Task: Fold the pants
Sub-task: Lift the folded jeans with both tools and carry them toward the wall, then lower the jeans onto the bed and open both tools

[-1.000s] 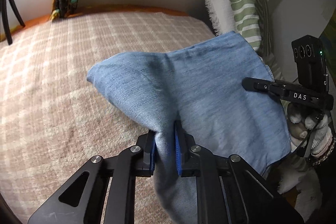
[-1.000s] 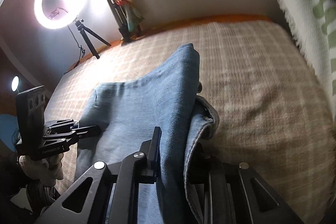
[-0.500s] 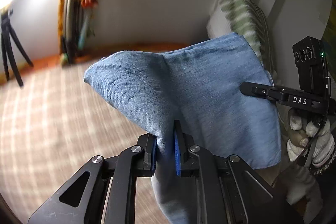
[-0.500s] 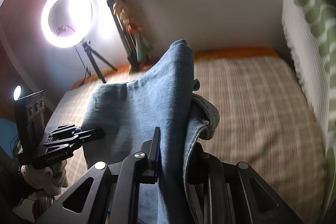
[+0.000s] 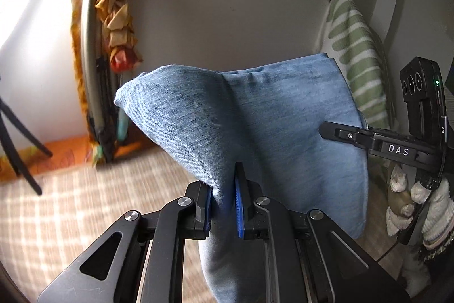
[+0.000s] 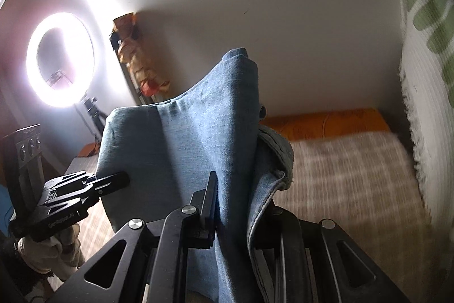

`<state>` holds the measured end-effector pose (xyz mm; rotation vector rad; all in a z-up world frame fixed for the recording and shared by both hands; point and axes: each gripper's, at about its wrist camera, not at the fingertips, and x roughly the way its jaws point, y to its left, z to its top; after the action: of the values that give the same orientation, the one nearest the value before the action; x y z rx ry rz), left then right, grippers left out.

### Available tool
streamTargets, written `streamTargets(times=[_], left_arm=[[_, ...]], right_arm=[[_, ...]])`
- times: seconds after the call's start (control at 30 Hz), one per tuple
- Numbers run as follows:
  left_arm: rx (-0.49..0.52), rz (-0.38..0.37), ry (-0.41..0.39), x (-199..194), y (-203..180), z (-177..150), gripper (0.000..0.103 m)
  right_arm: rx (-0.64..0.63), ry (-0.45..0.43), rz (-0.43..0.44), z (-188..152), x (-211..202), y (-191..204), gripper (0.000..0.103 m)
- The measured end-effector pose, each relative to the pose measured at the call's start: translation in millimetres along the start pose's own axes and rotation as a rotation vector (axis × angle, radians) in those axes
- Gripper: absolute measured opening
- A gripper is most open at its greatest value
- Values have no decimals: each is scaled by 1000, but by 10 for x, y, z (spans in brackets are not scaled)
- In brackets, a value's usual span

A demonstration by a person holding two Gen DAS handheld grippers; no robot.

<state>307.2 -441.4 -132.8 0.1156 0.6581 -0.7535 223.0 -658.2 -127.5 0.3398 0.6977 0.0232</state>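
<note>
Pants (image 5: 255, 115), faded blue denim, bunched and draped between both grippers' fingers (image 5: 239, 206).

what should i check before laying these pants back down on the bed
1. Left gripper clamped on the pants: ok, denim is pinched between its blue pads.
2. Right gripper clamped on the pants: ok, fabric fills its jaws, though one finger is hidden behind the cloth.
3. Pants lifted off the bed: cannot tell, the lower part hangs out of view.
4. Fabric spread flat between the grippers: not ok, it sags with a crease in the middle.
5. Landing area on the checked bedcover: ok, the visible part is bare.
6. Pillow clear of the pants: cannot tell.
</note>
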Motion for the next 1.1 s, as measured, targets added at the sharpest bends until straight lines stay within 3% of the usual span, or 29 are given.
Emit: streamTargets(times=[0.47, 0.53, 0.67, 0.77, 0.93, 1.1], left_arm=[[-2, 61, 40, 572, 141, 75, 11], [-5, 65, 46, 618, 154, 64, 11], [-21, 76, 56, 680, 188, 46, 13], [-26, 78, 58, 678, 204, 40, 23], [-14, 84, 38, 581, 189, 12, 58], [7, 79, 24, 443, 109, -23, 58]], right_arm=[[-12, 58, -80, 160, 758, -237, 17], [-25, 67, -100, 177, 828, -218, 19], [-31, 66, -170, 202, 895, -238, 38], [-21, 63, -177, 198, 873, -252, 51], [-44, 33, -194, 162, 766, -216, 63], [-41, 15, -192, 133, 633, -174, 68]])
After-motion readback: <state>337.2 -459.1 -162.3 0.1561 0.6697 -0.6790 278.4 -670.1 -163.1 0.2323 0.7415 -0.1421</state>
